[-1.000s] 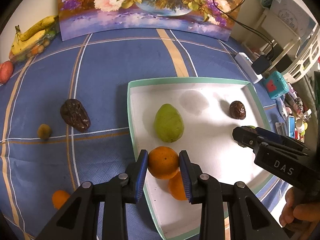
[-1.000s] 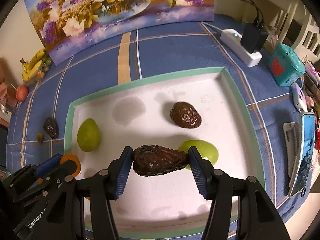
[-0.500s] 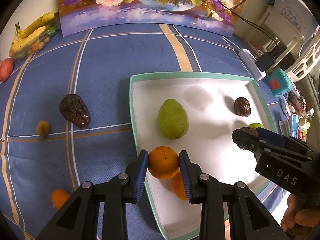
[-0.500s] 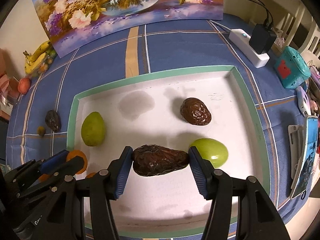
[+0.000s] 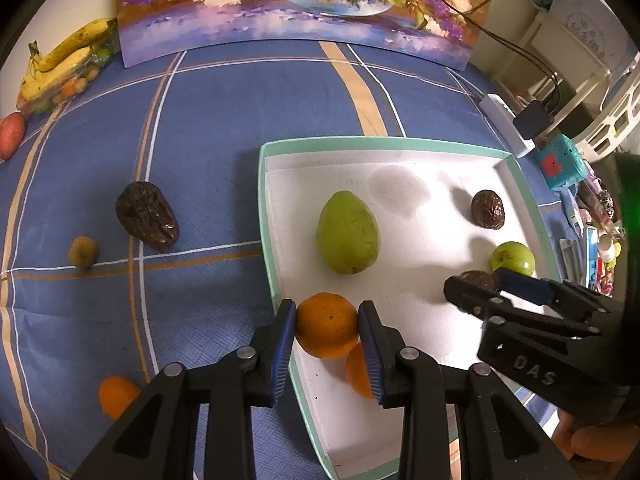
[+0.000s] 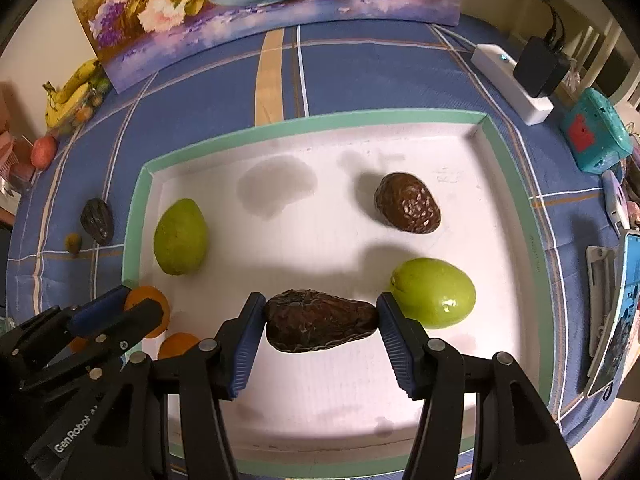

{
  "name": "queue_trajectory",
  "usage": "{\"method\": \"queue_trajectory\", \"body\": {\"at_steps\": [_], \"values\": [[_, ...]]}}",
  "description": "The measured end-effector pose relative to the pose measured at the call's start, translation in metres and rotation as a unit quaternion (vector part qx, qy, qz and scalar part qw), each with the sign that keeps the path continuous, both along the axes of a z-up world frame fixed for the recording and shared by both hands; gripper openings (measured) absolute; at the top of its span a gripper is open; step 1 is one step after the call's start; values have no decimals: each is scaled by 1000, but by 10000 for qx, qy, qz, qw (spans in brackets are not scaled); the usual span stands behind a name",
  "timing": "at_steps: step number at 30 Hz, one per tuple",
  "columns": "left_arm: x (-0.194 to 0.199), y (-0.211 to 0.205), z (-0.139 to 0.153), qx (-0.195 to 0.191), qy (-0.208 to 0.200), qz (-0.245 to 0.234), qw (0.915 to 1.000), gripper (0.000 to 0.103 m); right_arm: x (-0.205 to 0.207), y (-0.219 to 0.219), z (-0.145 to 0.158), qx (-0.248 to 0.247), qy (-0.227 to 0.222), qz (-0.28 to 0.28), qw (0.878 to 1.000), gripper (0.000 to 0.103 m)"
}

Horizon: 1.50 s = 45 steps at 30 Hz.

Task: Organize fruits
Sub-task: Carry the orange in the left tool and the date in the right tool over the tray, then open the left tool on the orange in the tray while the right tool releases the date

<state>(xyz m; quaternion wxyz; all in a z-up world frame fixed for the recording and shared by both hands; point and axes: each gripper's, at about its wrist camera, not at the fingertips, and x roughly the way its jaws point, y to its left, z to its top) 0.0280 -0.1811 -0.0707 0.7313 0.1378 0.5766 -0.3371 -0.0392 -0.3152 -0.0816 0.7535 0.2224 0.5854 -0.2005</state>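
A white tray with a green rim (image 5: 276, 216) (image 6: 136, 208) lies on the blue cloth. My left gripper (image 5: 327, 330) is shut on an orange (image 5: 326, 330) above the tray's left edge; a second orange (image 5: 358, 372) lies under it in the tray. My right gripper (image 6: 321, 320) is shut on a dark wrinkled avocado (image 6: 320, 320) over the tray's front. In the tray lie a green pear-shaped fruit (image 5: 347, 238) (image 6: 181, 236), a dark round fruit (image 6: 407, 203) and a green apple (image 6: 434, 292).
On the cloth left of the tray lie a dark avocado (image 5: 146, 216), a small brown fruit (image 5: 83, 252) and an orange (image 5: 116, 396). Bananas (image 5: 60, 60) sit far left. A flower painting (image 5: 296, 4) stands behind. A power strip (image 6: 512, 84) and a teal box (image 6: 596, 136) are right.
Both grippers have moved forward over the tray with their fruits still held. The fruits lying in the tray appear larger and closer.
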Motion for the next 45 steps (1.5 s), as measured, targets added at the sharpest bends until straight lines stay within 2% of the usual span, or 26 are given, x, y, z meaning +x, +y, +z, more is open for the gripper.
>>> {"method": "queue_trajectory", "body": {"at_steps": [6, 18, 33, 45], "values": [[-1, 0, -2, 24, 48, 3, 10000, 35, 2, -1, -13, 79, 189, 5, 9998, 59], [-1, -1, -2, 13, 110, -10, 9999, 37, 3, -1, -12, 96, 199, 22, 9998, 59], [11, 18, 33, -327, -25, 324, 9989, 40, 1, 4, 30, -254, -218, 40, 9994, 59], [30, 41, 30, -391, 169, 823, 9957, 40, 3, 7, 4, -78, 66, 123, 9999, 59]]}}
